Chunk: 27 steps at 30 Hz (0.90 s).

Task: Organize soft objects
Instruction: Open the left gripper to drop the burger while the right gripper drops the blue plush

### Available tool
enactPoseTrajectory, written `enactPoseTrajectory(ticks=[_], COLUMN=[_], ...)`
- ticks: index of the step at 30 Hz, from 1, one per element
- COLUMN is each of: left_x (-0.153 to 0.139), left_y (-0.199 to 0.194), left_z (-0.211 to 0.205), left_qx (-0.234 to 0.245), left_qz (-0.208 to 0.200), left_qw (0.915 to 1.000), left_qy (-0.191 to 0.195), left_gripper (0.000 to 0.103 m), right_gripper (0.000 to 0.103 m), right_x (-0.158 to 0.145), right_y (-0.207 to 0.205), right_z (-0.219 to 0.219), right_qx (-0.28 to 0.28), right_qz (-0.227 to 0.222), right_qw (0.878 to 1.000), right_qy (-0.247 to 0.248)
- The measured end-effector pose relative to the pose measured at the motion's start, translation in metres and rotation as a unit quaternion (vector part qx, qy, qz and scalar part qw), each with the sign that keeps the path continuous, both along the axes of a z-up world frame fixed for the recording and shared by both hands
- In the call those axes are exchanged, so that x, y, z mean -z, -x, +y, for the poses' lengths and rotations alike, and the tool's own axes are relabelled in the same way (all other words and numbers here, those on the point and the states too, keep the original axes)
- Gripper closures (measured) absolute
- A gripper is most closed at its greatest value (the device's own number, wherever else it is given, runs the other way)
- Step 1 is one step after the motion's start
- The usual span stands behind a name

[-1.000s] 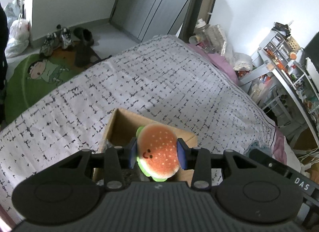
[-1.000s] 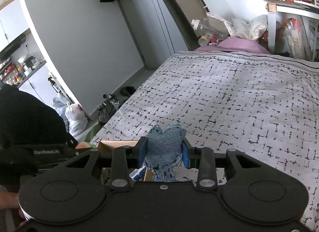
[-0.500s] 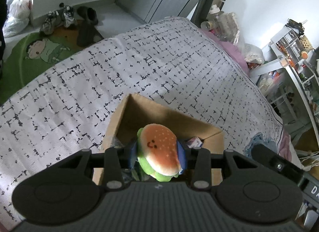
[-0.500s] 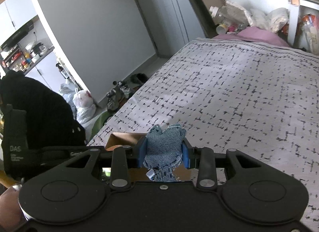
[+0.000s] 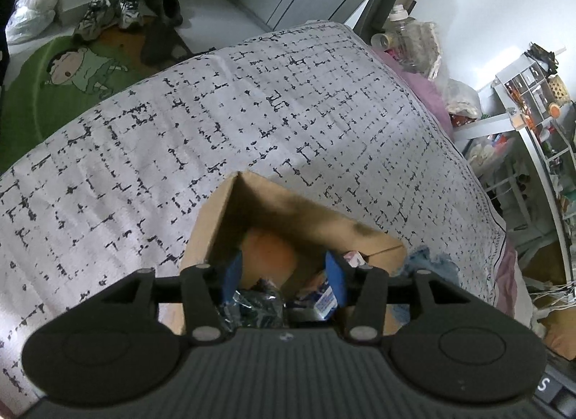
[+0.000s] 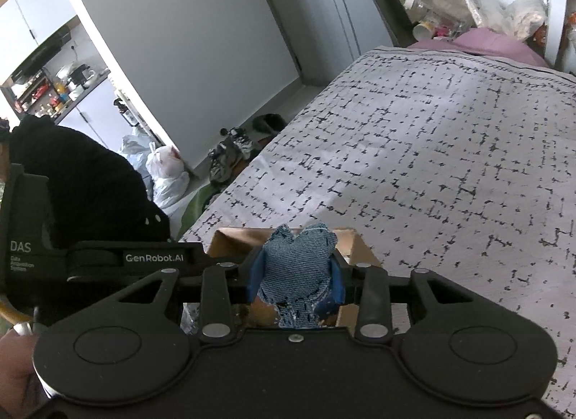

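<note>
The right gripper (image 6: 296, 284) pinched the denim toy (image 6: 297, 271) mid-body above the box (image 6: 347, 244); light, limp, likely squashy. The left gripper (image 5: 284, 273) hung spread, empty, over the box (image 5: 212, 224)

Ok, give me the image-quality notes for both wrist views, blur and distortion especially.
Left wrist view: strong fisheye bending of the bedspread edges; an orange blob inside the cardboard box is motion-blurred, and the box's far wall is smeared dark. The left gripper stays sharp. Right wrist view: the denim plush in the right gripper is crisp; walls curve, and the upper right corner is bright.
</note>
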<state>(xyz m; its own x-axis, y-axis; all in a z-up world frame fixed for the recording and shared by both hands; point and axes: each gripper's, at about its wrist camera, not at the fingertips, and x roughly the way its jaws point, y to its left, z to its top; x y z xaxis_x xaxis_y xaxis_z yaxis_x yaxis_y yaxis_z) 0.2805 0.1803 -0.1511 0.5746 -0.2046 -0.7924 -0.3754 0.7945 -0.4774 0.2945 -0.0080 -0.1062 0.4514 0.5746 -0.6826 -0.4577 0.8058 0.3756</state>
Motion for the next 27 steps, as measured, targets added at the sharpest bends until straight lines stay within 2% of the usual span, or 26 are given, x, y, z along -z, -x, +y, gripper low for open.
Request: enactPoseTrajectory(ticks=[6, 11, 13, 14, 15, 16, 21, 23, 27], left_x=[-0.008, -0.021, -0.025, -0.027, -0.029, -0.030, -0.039, -0.042, -0.049], left_y=[0.008, 0.013, 0.015, 0.016, 0.016, 0.017, 0.024, 0.026, 0.030], left_z=[0.005, 0.006, 0.005, 0.005, 0.004, 0.004, -0.001, -0.004, -0.011], left_qx=[-0.013, -0.017, -0.017, -0.018, -0.018, -0.018, -0.017, -0.016, -0.015], left_qz=[-0.001, -0.006, -0.008, -0.008, -0.008, -0.008, -0.007, -0.009, -0.012], left_qw=[0.9999, 0.9998, 0.9998, 0.9997, 0.9996, 0.9996, 0.9994, 0.9992, 0.9989], left_qy=[0.006, -0.006, -0.011, -0.014, -0.017, -0.019, -0.031, -0.036, -0.043], left_gripper=[0.047, 0.041, 0.041, 0.040, 0.040, 0.040, 0.037, 0.031, 0.030], right_gripper=[0.061, 0.059, 0.056, 0.049, 0.044, 0.043, 0.043, 0.043, 0.042], right_x=[-0.001, -0.003, -0.003, -0.002, -0.003, -0.004, -0.008, -0.010, -0.014], right_y=[0.003, 0.004, 0.003, 0.003, 0.003, 0.004, 0.004, 0.005, 0.010], right_z=[0.005, 0.003, 0.002, 0.001, 0.000, -0.002, -0.018, -0.026, -0.040], right_qx=[-0.015, -0.021, -0.021, -0.021, -0.017, -0.012, 0.010, 0.021, 0.031], right_qz=[0.002, 0.004, 0.008, 0.009, 0.009, 0.008, 0.011, 0.016, 0.018], right_qw=[1.000, 0.999, 0.999, 0.998, 0.999, 0.999, 0.999, 0.999, 0.999], right_qy=[-0.014, -0.039, -0.049, -0.050, -0.049, -0.047, -0.038, -0.033, -0.025])
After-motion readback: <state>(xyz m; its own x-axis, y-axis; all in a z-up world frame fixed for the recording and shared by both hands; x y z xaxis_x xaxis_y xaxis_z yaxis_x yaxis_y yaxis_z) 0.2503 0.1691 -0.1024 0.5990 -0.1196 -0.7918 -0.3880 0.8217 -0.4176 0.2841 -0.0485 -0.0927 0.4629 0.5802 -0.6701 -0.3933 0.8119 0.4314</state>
